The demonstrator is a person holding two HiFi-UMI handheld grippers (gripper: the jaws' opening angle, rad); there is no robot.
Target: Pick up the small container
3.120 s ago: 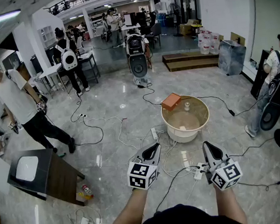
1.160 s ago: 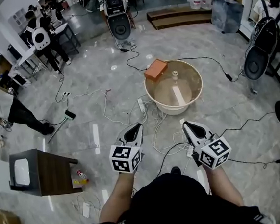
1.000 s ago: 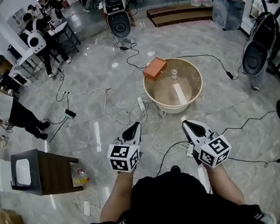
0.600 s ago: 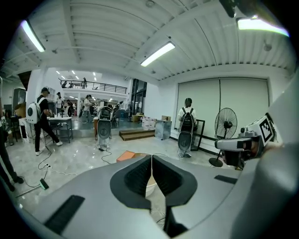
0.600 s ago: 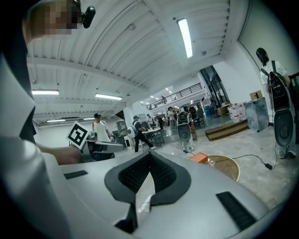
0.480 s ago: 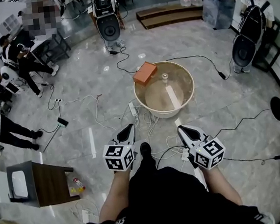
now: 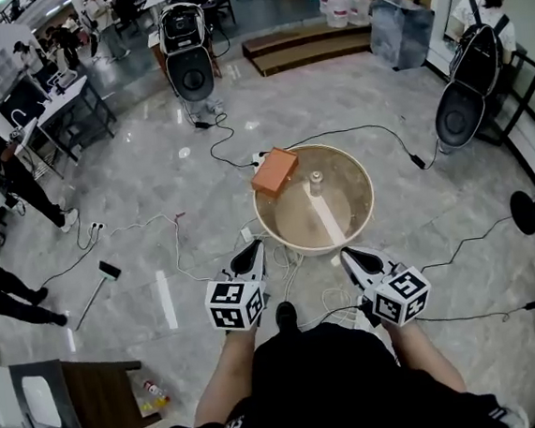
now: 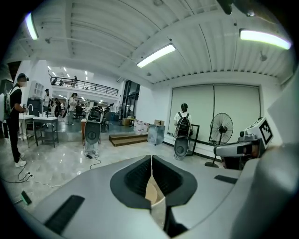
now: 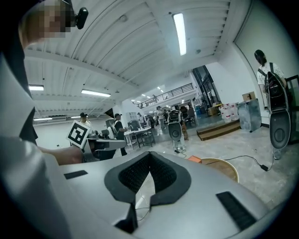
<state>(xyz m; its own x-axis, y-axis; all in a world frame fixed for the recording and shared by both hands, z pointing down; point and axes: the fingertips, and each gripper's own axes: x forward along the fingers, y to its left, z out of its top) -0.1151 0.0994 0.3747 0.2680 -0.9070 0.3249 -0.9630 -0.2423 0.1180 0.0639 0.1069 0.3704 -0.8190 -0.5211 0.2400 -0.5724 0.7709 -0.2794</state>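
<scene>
The small container (image 7: 316,183) stands upright inside the round tub (image 7: 362,210), near its 12 o'clock wall. An orange box (image 7: 274,171) sits on the rim at 10 o'clock. Open floor surrounds the tub, with cables (image 7: 292,270) at 6 o'clock. The left gripper (image 7: 251,248) and right gripper (image 7: 348,253) are held level in front of the person, jaws pressed together and empty, just short of the tub's rim at 7 and 5 o'clock.

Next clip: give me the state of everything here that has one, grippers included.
Left gripper: fingers shut, nothing between them.
Right gripper: fingers shut, nothing between them.
Small container: upright inside the tub, not held.
Tub: upright on the floor, open-topped.
Orange box: resting on the tub's rim.
</scene>
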